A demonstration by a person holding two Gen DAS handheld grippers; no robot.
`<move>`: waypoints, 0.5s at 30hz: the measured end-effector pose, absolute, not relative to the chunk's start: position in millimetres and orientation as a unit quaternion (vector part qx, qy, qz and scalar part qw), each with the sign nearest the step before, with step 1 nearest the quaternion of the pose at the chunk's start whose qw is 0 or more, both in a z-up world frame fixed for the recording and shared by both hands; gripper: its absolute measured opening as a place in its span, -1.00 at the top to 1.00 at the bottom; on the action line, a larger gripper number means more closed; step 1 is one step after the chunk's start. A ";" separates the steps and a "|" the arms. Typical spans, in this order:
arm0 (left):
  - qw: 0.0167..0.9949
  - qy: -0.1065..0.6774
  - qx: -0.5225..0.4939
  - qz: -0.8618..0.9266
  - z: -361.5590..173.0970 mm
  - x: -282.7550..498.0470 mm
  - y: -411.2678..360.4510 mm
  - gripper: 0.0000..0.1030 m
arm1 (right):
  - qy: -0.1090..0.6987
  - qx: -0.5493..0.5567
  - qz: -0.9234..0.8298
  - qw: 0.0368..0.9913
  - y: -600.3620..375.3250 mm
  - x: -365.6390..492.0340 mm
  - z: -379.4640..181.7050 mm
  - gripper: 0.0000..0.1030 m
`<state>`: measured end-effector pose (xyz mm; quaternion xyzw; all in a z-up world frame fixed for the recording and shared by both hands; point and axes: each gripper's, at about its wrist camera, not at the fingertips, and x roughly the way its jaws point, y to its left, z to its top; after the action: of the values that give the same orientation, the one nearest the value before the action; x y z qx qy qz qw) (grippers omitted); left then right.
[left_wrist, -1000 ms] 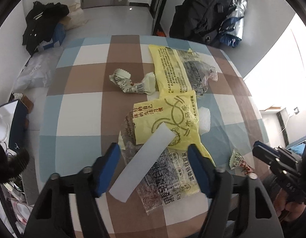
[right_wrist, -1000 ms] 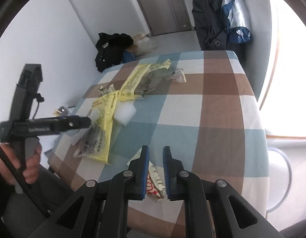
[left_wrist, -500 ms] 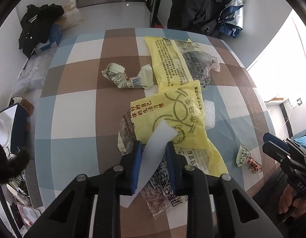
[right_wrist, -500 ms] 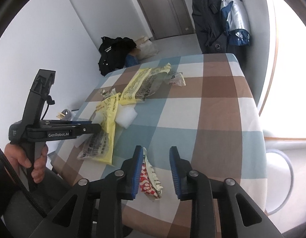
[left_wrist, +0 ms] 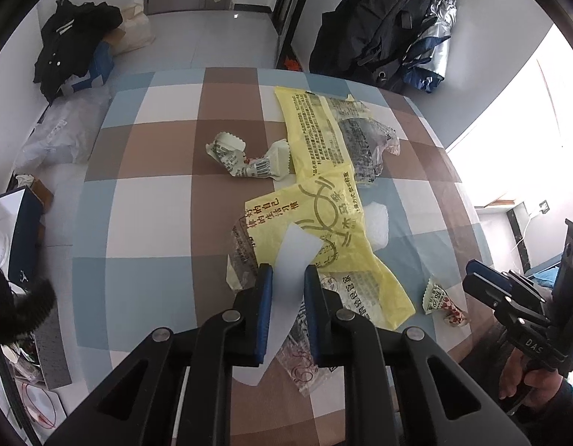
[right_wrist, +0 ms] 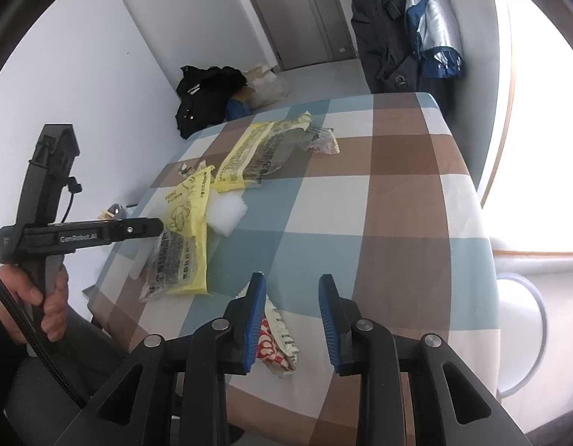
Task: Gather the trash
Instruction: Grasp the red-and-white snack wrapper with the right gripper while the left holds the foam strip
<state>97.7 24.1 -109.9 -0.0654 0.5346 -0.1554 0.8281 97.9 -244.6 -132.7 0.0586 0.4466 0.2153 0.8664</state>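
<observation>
1. My left gripper [left_wrist: 288,275] has just closed its jaws on the white paper strip [left_wrist: 292,260]; the strip runs lengthwise between the pads, its far end lying over the yellow wrapper [left_wrist: 308,219].
2. My right gripper [right_wrist: 292,297] has just been opening; its jaws stand apart with nothing pressed. The red-and-white candy wrapper [right_wrist: 275,342] lies on the desk [right_wrist: 398,223] against the left pad, so this hand is the nearer one.
3. Farther out: white foam piece [right_wrist: 227,212], then the crumpled wrapper [left_wrist: 245,158] and a second yellow wrapper [left_wrist: 312,130].
</observation>
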 end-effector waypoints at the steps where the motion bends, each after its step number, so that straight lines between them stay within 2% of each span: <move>1: 0.829 0.533 -0.071 -0.157 -108.9 97.1 25.9 0.76 | 0.446 0.059 0.214 0.867 -244.5 97.6 -132.6 0.35; 4: 0.829 0.527 -0.089 -0.165 -103.5 96.6 30.9 0.76 | 0.445 0.056 0.207 0.869 -243.1 96.0 -133.0 0.14; 15: 0.832 0.504 -0.133 -0.190 -89.9 92.4 46.9 0.78 | 0.443 0.023 0.208 0.872 -230.3 89.2 -125.8 0.07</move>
<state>92.4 46.9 -89.9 -0.1333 0.5035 -0.1896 0.8323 89.2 -230.3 -125.8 0.0231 0.4427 0.2078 0.8720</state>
